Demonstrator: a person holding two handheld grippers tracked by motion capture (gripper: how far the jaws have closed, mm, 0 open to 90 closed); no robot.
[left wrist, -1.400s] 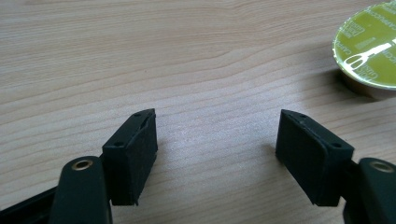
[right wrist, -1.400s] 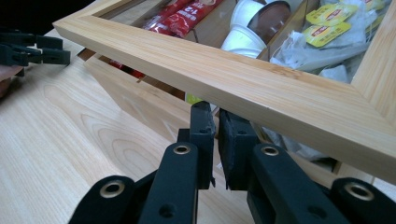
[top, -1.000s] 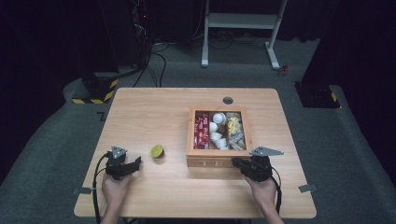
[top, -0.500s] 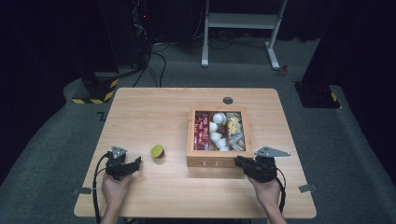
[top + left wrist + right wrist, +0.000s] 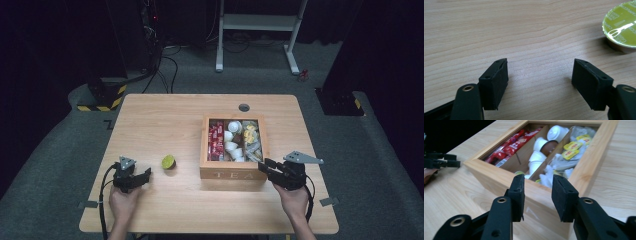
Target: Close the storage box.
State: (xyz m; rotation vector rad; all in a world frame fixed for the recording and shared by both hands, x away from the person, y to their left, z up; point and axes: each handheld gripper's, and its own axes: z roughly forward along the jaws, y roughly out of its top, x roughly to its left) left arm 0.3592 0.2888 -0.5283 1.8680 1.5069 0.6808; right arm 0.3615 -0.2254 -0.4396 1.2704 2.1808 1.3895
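Wooden table: box marked "TEA"; left tool spread, right tool part-open, both empty.

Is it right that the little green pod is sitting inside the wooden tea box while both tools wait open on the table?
Not quite. The green pod is not inside the wooden tea box; the high view shows it on the bare table, left of the box, near the left tool. The rest holds: the left tool and the right tool are both open.
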